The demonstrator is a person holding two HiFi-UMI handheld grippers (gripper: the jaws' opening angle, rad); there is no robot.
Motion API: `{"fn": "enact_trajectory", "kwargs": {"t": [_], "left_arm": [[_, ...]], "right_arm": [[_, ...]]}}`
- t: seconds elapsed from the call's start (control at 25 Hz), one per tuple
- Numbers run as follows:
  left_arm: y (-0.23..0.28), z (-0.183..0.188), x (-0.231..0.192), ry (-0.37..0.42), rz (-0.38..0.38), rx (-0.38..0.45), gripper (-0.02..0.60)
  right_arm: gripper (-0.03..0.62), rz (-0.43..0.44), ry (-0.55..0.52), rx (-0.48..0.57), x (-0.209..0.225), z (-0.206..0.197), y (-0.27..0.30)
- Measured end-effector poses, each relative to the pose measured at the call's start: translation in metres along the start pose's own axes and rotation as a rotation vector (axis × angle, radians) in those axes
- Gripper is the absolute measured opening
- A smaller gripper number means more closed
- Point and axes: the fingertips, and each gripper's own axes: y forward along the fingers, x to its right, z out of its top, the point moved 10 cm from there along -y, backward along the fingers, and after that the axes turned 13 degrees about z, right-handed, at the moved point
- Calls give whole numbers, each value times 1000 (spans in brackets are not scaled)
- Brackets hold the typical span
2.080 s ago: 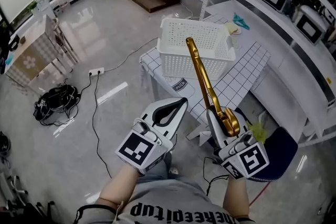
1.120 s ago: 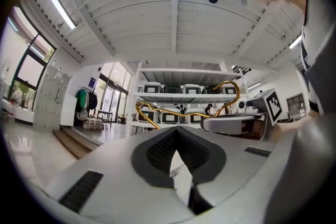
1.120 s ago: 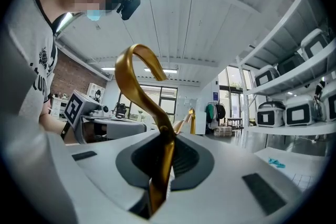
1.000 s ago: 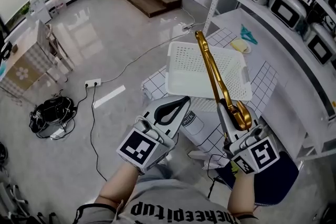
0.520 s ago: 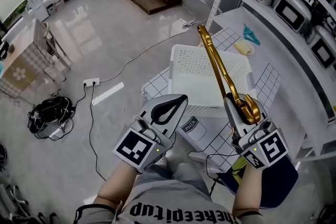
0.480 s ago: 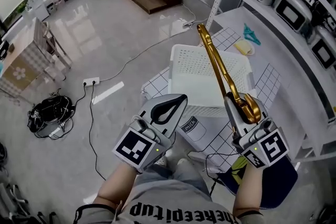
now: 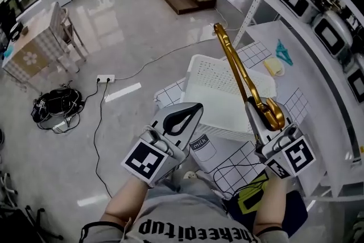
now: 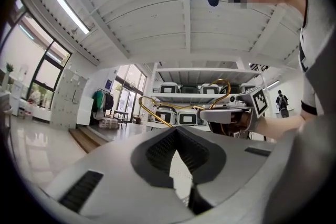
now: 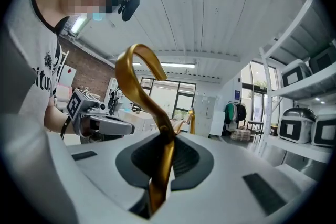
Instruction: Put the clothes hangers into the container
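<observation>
The right gripper (image 7: 252,106) has its jaws closed tight on a gold hanger (image 7: 238,65), pinching it at the neck just beyond the hook; in the right gripper view the hanger (image 9: 159,170) runs up through the narrow slit between the pads and its hook curls over above the gripper (image 9: 169,138); seen from the head, the hook sits back over the gripper body while the long gold arm slants up and away, crossing above the white container (image 7: 211,106) without touching it that I can see; the container, a perforated plastic basket, stands on a low table (image 7: 242,157) covered with a white grid-patterned cloth, just ahead of both grippers; the left gripper (image 7: 194,107) is level, beside the right one and short of the container, its jaws brought together at the tips with nothing between them, which the left gripper view (image 8: 177,128) confirms; to the right a white shelf unit (image 7: 318,74) carries a row of appliances, and a small teal hanger (image 7: 284,52) lies on its lower surface, well apart from the container; a power strip (image 7: 105,78) and its cable lie on the glossy floor at the left.
</observation>
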Motion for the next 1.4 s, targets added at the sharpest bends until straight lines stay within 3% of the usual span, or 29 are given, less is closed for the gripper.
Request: {"fn": "enact_trajectory", "kwargs": {"t": [0.2, 0.36, 0.56, 0.72, 1.4], "left_arm": [[8, -3, 7, 13, 74, -2, 14], [8, -6, 8, 20, 125, -15, 14], [8, -5, 9, 30, 180, -21, 14], [6, -5, 10, 35, 208, -22, 14], [0, -10, 10, 38, 261, -41, 14]], "right_arm": [[18, 76, -2, 2, 27, -14, 6], [18, 139, 55, -28, 40, -24, 16], [21, 221, 73, 1, 53, -16, 23], [18, 228, 7, 21, 61, -14, 29], [28, 273, 97, -96, 66, -75, 57]]}}
